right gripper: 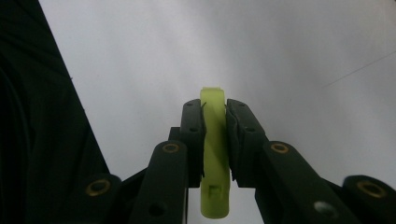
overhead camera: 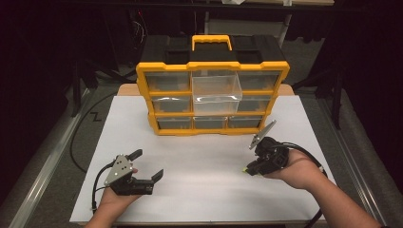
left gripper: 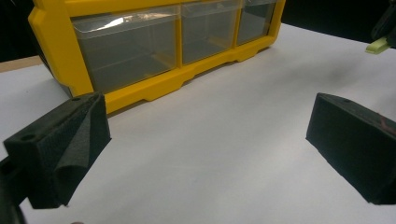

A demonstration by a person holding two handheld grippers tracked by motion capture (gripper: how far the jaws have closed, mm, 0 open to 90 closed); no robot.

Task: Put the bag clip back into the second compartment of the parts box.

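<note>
The right gripper is pinching a small lime-green plastic piece, possibly a clip, in front of the yellow drawer organizer, whose middle clear drawer is sticking out. The left gripper is waiting wide open and empty; next, carrying the piece to that drawer seems likely.

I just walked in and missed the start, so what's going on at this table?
A person holds a gripper in each hand over a white table. The right gripper is clamped on a small yellow-green piece. The left gripper is open and empty. Behind them stands a yellow organizer with one clear drawer pulled out.
</note>
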